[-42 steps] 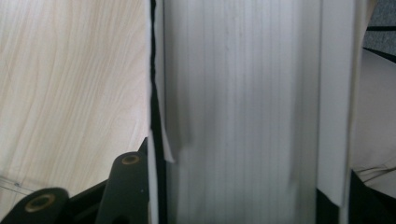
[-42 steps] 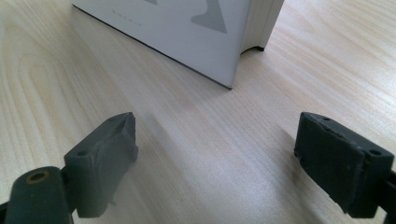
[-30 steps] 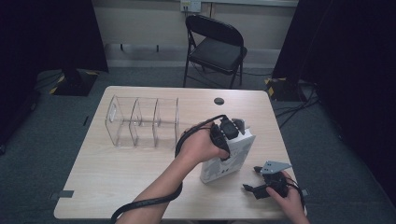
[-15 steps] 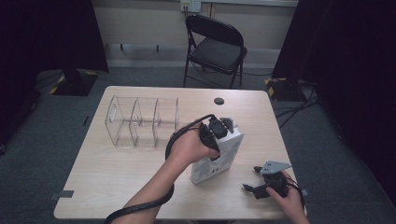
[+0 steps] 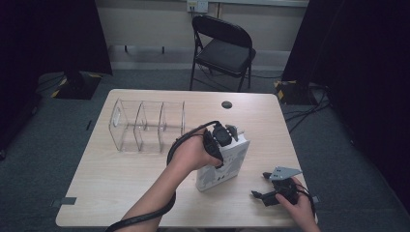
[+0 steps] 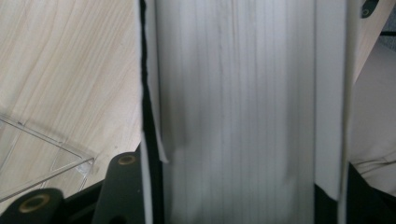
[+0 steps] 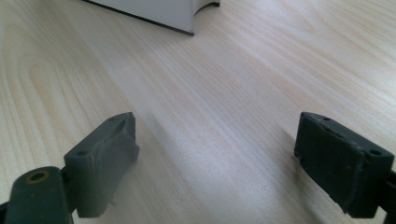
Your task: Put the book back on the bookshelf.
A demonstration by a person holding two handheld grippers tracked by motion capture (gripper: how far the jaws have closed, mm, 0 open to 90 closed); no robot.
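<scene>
White box (image 5: 223, 166) stands mid-table, clamped by the left gripper (image 5: 227, 135); right gripper (image 5: 265, 186) gapes empty near the edge.

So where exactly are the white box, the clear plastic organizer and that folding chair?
white box (image 5: 227, 166): high view, on its printed side face, below the hand.
clear plastic organizer (image 5: 145, 126): high view, on a middle divider wall.
folding chair (image 5: 225, 52): high view, on its dark seat.

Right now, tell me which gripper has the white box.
The left gripper has it, clamped on the white box; the right gripper rests apart, jaws wide with nothing between them.
</scene>
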